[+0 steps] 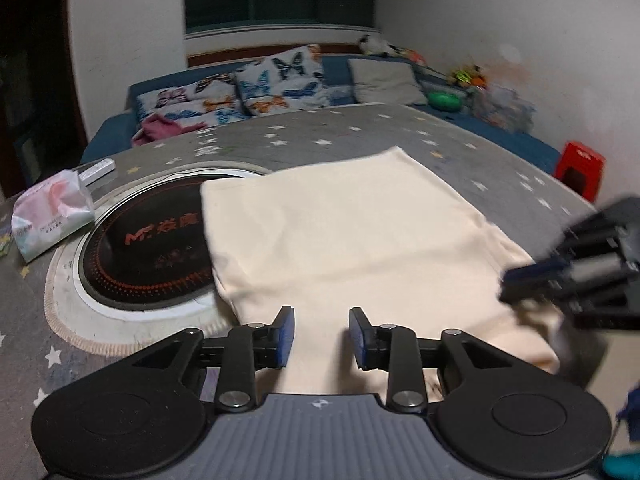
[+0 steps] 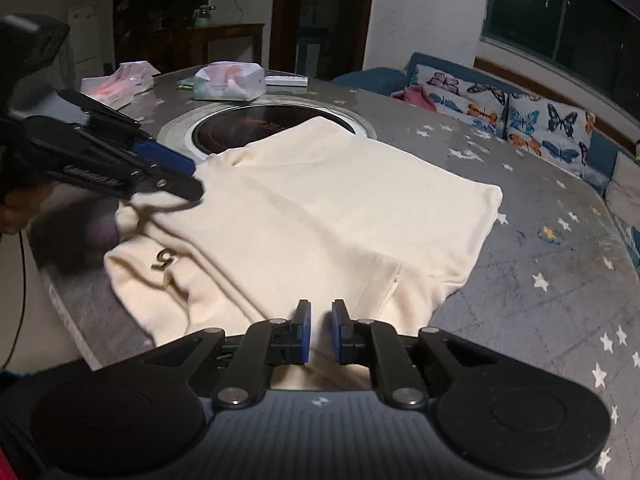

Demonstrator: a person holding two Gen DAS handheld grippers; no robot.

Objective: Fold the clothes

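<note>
Here the folded cream shirt (image 2: 320, 208) lies flat on the starry table (image 2: 540, 248), partly over the round cooktop (image 1: 148, 256). The left gripper (image 1: 322, 334) is open above its near edge, holding nothing. The right gripper (image 2: 321, 330) shows a small gap over the shirt, gripping nothing; tissue packs (image 2: 230, 80) sit beyond.

Right hand-held gripper (image 1: 516, 280) motion-blurred, cut by frame edge
</note>
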